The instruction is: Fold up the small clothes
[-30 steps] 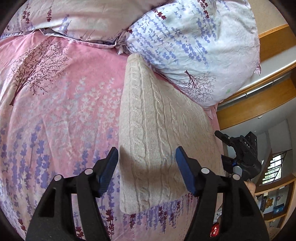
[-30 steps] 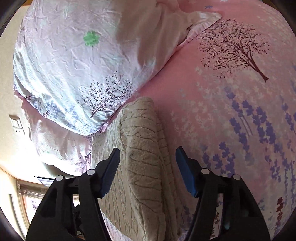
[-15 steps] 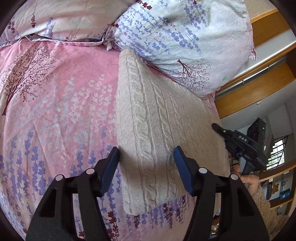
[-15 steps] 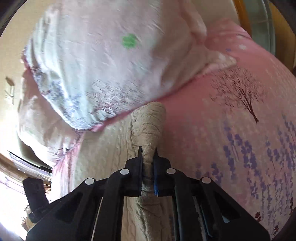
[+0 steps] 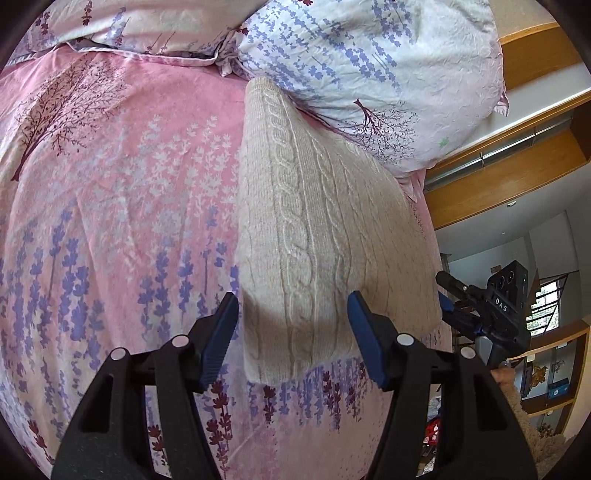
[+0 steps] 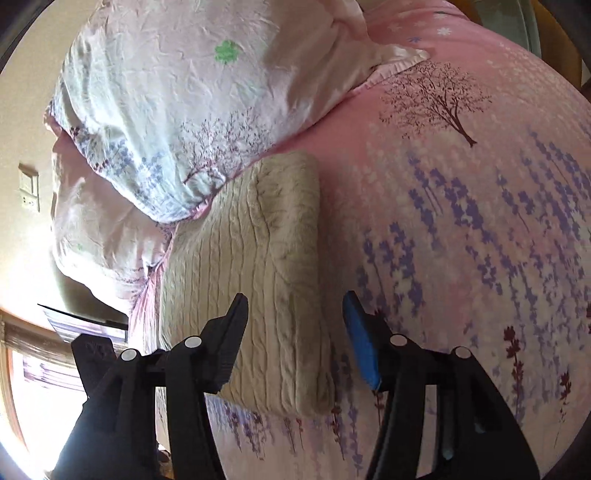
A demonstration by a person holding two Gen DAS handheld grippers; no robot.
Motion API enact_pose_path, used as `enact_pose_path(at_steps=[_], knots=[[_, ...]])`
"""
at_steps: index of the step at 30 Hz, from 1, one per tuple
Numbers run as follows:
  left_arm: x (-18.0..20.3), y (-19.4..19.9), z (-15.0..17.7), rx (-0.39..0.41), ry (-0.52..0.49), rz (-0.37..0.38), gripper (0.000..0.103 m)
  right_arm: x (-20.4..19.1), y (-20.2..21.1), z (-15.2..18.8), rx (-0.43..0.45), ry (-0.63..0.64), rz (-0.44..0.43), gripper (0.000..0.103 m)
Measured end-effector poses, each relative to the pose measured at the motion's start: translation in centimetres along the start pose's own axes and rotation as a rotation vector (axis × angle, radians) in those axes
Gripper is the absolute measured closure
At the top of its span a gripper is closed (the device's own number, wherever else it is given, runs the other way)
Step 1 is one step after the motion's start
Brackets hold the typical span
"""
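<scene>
A folded cream cable-knit sweater [image 5: 317, 236] lies flat on the pink flowered bed cover [image 5: 118, 206], its far end against a pillow. My left gripper [image 5: 290, 326] is open and empty, jaws spread just above the sweater's near end. The sweater also shows in the right wrist view [image 6: 266, 280], with its thick folded edge on the right. My right gripper [image 6: 293, 330] is open and empty, its jaws astride that folded edge near the close end. The right gripper's body [image 5: 491, 314] shows at the left view's right side, past the sweater.
A white flowered pillow [image 5: 369, 55] rests at the sweater's far end; it also shows in the right wrist view [image 6: 192, 103]. A second pillow [image 5: 140, 22] lies to its left. The bed edge [image 5: 439, 295] runs beside the sweater, with wooden furniture [image 5: 498, 184] beyond.
My right gripper, shut on the sweater's folded edge half a second ago, has opened and let it go. The left gripper stays open and has barely moved.
</scene>
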State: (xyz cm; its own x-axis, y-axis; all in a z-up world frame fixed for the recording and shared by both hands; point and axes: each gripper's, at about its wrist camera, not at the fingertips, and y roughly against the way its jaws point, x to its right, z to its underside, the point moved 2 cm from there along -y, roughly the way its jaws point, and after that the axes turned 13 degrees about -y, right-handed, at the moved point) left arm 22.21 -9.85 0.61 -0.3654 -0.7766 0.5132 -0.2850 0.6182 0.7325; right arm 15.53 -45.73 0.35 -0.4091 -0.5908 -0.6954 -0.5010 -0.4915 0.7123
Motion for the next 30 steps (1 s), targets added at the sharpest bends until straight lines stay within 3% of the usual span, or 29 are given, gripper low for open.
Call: enact_pose_path(at_steps=[2, 3, 4, 5, 6, 7, 11, 16, 27, 29, 30], knots=[[0.0, -0.3, 0.6, -0.010, 0.006, 0.008, 0.049, 0.8, -0.3, 1.0, -0.018, -0.015, -0.006, 0.049], [0.0, -0.4, 0.8, -0.014, 0.010, 0.008, 0.051, 0.9, -0.6, 1.4, -0.024, -0.019, -0.021, 0.061], [0.0, -0.5, 1.0, -0.012, 0.010, 0.003, 0.060, 0.9, -0.7, 1.6, -0.030, -0.018, -0.040, 0.083], [0.0, -0.5, 1.1, -0.011, 0.009, 0.005, 0.073, 0.6, -0.6, 1.8, -0.021, -0.012, -0.052, 0.089], [0.0, -0.5, 1.2, -0.009, 0.010, 0.004, 0.077, 0.2, -0.2, 1.8, 0.003, 0.005, -0.058, 0.092], [0.0, -0.2, 1.1, 0.000, 0.012, 0.014, 0.082, -0.4, 0.5, 1.8, 0.033, 0.025, -0.071, 0.093], [0.5, 1.4, 0.8, 0.047, -0.022, 0.058, 0.086, -2.2, 3.7, 1.9, 0.124, 0.086, -0.158, 0.094], [-0.3, 1.3, 2.1, 0.010, -0.082, 0.029, 0.088, 0.7, 1.3, 3.4, 0.069, 0.086, -0.007, 0.094], [-1.4, 0.2, 3.2, 0.014, -0.069, -0.017, 0.081, 1.8, -1.2, 4.2, 0.077, 0.116, 0.086, 0.092], [-1.5, 0.4, 3.1, 0.012, -0.053, -0.006, 0.074, 1.5, -0.9, 4.1, 0.068, 0.126, 0.099, 0.088], [-1.6, 0.7, 3.0, 0.013, -0.043, 0.001, 0.072, 1.4, -0.5, 3.8, 0.066, 0.126, 0.094, 0.079]])
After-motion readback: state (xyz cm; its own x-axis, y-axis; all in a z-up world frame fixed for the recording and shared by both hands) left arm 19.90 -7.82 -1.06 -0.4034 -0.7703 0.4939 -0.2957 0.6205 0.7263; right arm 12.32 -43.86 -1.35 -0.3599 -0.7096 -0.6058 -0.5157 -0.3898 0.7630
